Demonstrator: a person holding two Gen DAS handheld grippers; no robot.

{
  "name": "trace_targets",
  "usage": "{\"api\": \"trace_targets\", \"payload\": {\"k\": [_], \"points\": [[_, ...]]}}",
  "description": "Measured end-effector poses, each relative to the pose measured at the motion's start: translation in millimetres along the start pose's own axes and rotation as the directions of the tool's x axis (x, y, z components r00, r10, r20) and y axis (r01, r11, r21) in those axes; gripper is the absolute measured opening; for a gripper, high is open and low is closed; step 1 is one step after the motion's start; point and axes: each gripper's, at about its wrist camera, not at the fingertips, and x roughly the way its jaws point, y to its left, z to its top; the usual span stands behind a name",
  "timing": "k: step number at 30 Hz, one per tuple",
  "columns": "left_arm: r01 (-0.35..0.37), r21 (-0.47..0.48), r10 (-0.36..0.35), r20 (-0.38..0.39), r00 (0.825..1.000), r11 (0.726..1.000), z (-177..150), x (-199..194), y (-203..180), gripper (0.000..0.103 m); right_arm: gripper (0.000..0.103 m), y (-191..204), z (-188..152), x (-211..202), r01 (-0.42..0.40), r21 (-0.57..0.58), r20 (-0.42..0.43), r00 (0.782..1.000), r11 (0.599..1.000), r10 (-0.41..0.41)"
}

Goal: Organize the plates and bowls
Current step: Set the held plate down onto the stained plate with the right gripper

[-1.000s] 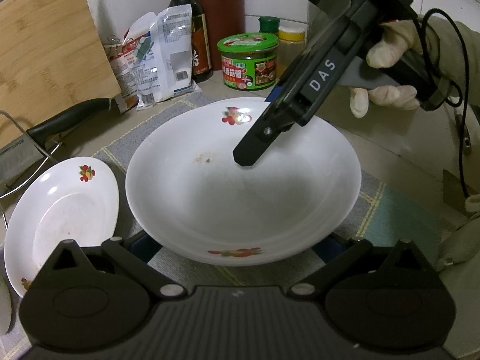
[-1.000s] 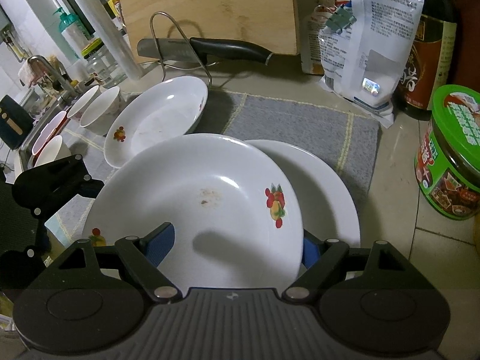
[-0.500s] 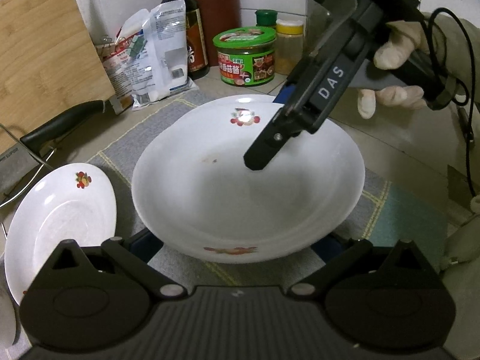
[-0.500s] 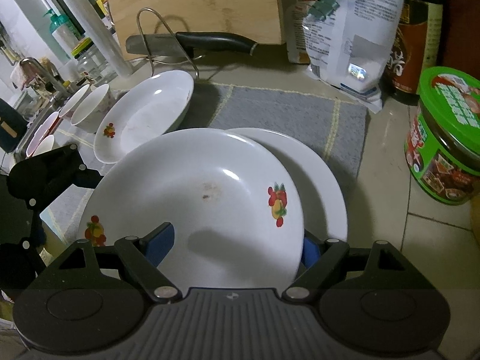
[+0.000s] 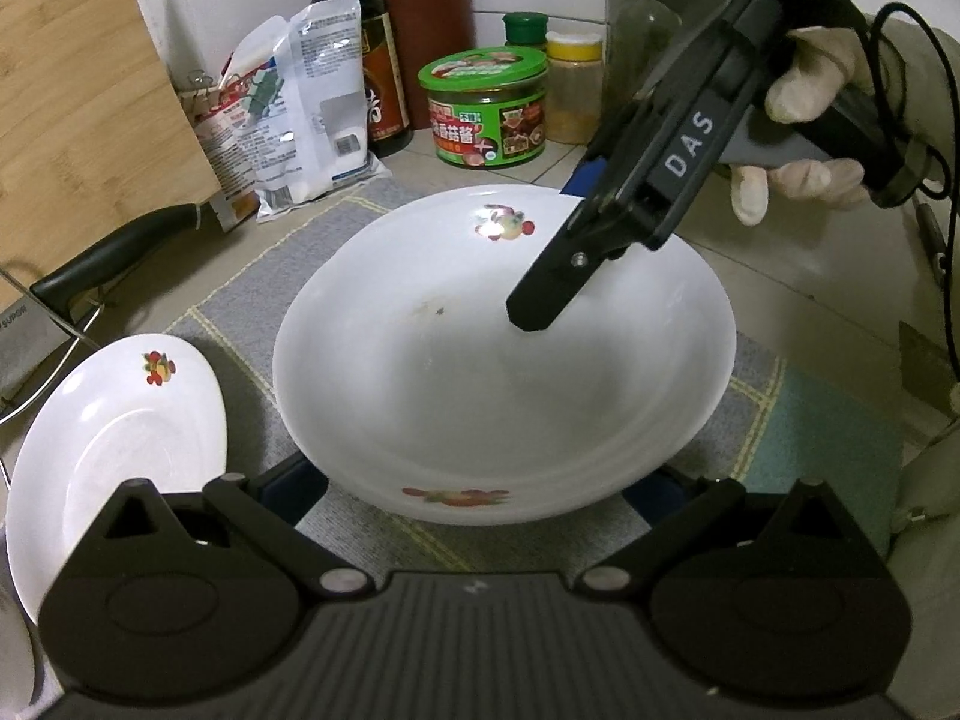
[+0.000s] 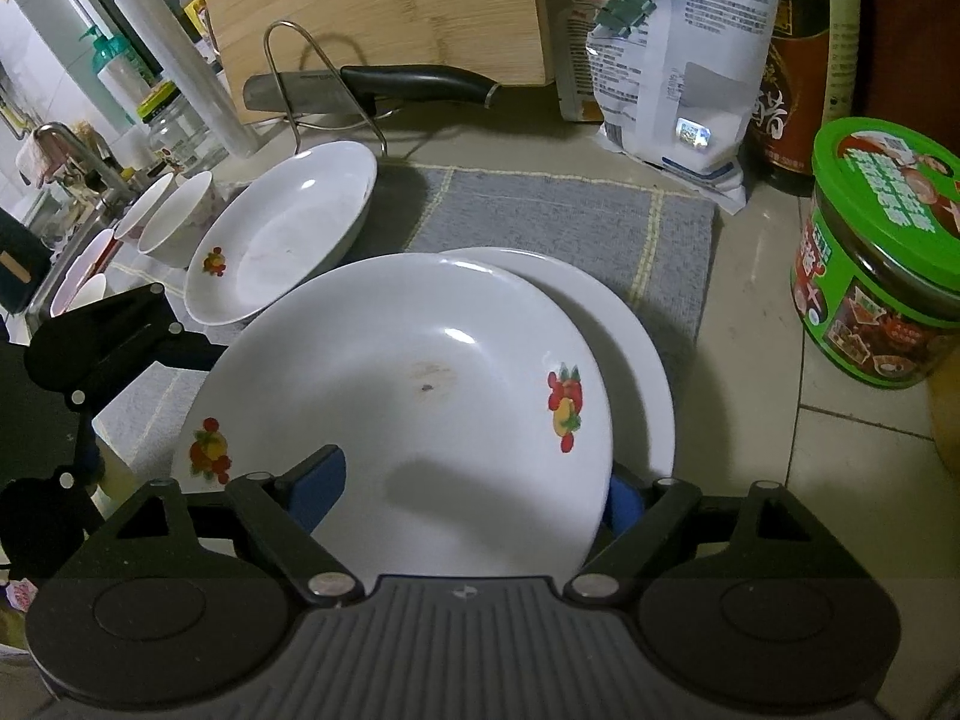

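The right gripper (image 6: 465, 489) straddles the fruit-print plate (image 6: 420, 396), its jaws opening. The left gripper (image 5: 480, 483), jaws wide, brackets the plate's six-o'clock rim; a smaller plate (image 5: 114, 444) lies at nine o'clock.

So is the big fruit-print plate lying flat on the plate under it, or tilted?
Tilted: the top plate sits skewed across the lower plate, leaving its right rim exposed.
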Motion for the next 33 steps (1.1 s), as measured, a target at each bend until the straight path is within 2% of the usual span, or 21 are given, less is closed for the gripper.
{"api": "trace_targets", "payload": {"k": [23,33], "points": [[0.009,0.021,-0.009,-0.001,1.000,1.000,2,2,1,0.102,0.098,0,-8,-17,-0.002,0.035,0.026,1.000,0.999,0.001],[0.014,0.011,-0.014,0.002,1.000,1.000,2,3,-1,0.102,0.099,5,-8,-20,0.032,0.023,0.029,0.999,0.999,-0.033]]}}
